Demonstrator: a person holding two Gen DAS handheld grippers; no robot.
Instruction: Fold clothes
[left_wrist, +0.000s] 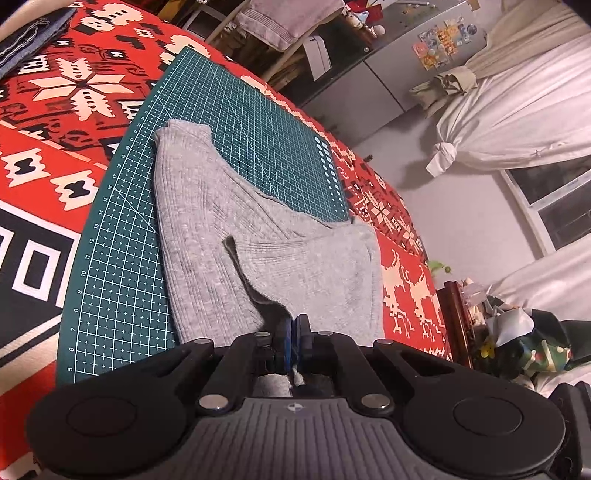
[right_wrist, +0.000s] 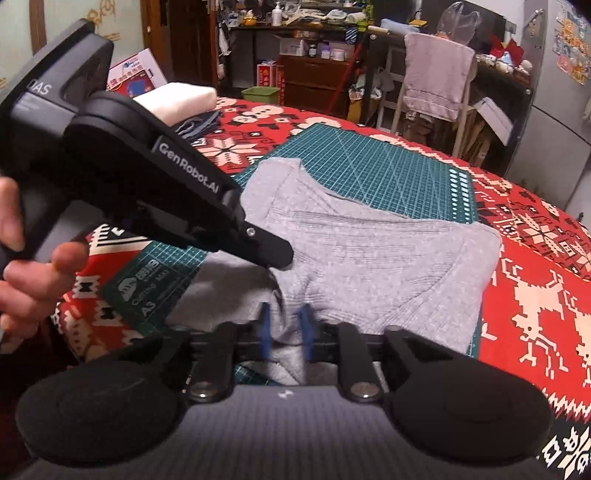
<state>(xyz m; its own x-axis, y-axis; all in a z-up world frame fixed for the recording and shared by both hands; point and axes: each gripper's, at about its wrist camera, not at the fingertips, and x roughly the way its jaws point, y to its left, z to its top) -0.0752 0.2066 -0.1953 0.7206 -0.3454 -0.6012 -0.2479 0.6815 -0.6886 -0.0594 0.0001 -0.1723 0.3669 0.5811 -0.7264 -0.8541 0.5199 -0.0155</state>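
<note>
A grey ribbed garment (left_wrist: 221, 221) lies partly folded on a green cutting mat (left_wrist: 122, 258). In the left wrist view my left gripper (left_wrist: 295, 326) is shut on the garment's near edge, with cloth pinched between its blue pads and lifted into a ridge. The right wrist view shows the same garment (right_wrist: 388, 251) spread over the mat (right_wrist: 388, 166). My right gripper (right_wrist: 285, 326) holds a bunch of the near edge between its blue fingers (right_wrist: 306, 325), and creases fan out from the grip. The left gripper (right_wrist: 275, 254) comes in from the upper left just above, held by a person's hand (right_wrist: 22, 277).
The mat sits on a red patterned cloth (right_wrist: 535, 295) that covers the table. Folded denim (left_wrist: 26, 40) and a white folded item (right_wrist: 177, 99) lie at the far left. A chair with a towel (right_wrist: 436, 74) and cluttered shelves stand beyond the table.
</note>
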